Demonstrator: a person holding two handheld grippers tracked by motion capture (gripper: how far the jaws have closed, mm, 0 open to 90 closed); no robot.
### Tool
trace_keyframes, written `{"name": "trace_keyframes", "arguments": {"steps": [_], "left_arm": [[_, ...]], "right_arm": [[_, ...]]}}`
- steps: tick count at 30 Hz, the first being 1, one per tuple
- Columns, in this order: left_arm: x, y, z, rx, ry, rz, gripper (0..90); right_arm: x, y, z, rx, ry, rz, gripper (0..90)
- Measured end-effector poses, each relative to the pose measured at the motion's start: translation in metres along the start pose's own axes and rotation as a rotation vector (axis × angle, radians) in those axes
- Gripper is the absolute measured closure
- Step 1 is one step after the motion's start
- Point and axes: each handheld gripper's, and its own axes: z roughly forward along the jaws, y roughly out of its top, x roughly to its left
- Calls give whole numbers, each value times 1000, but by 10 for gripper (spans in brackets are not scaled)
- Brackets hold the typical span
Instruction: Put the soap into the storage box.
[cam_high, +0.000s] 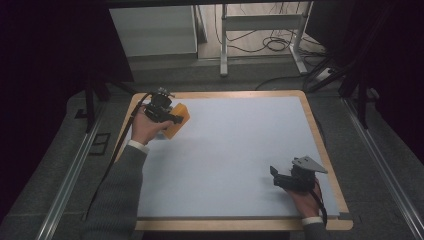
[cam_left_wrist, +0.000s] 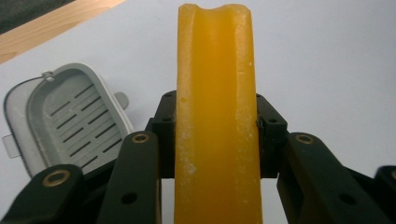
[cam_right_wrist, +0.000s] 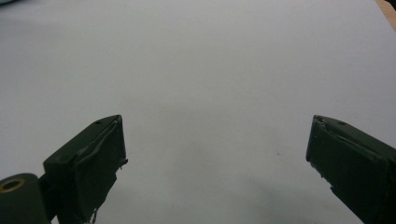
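Observation:
My left gripper (cam_high: 172, 117) is shut on an orange-yellow bar, likely soap (cam_high: 178, 125), near the far left corner of the pale blue mat (cam_high: 235, 145). In the left gripper view the bar (cam_left_wrist: 215, 116) stands on edge between the two black jaws of that gripper (cam_left_wrist: 218, 123), and both pads press its sides. A grey slotted dish (cam_left_wrist: 70, 119) lies on the mat just left of the jaws. Near the front right, my right gripper (cam_high: 274, 175) hovers low over bare mat. Its jaws (cam_right_wrist: 217, 154) stand wide apart and hold nothing.
The mat lies on a wooden board whose rim (cam_high: 330, 165) shows all around. Dark grey floor and metal rails (cam_high: 70, 175) flank the table. A white frame with cables (cam_high: 260, 30) stands beyond the far edge.

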Motion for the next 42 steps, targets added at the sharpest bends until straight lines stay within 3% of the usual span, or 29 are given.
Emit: {"name": "trace_keyframes", "arguments": {"steps": [5, 20, 32, 39, 42], "left_arm": [[7, 4, -2, 4, 23, -10, 612], [29, 13, -7, -20, 39, -75, 612], [44, 16, 2, -15, 51, -132, 612], [56, 17, 12, -7, 98, -160, 612], [61, 16, 16, -7, 88, -184, 612]], "right_arm": [[0, 0, 0, 1, -1, -1, 49], [1, 0, 0, 2, -1, -4, 49], [1, 0, 0, 4, -3, -5, 49], [1, 0, 0, 3, -5, -5, 49], [1, 0, 0, 3, -4, -5, 49]]}}
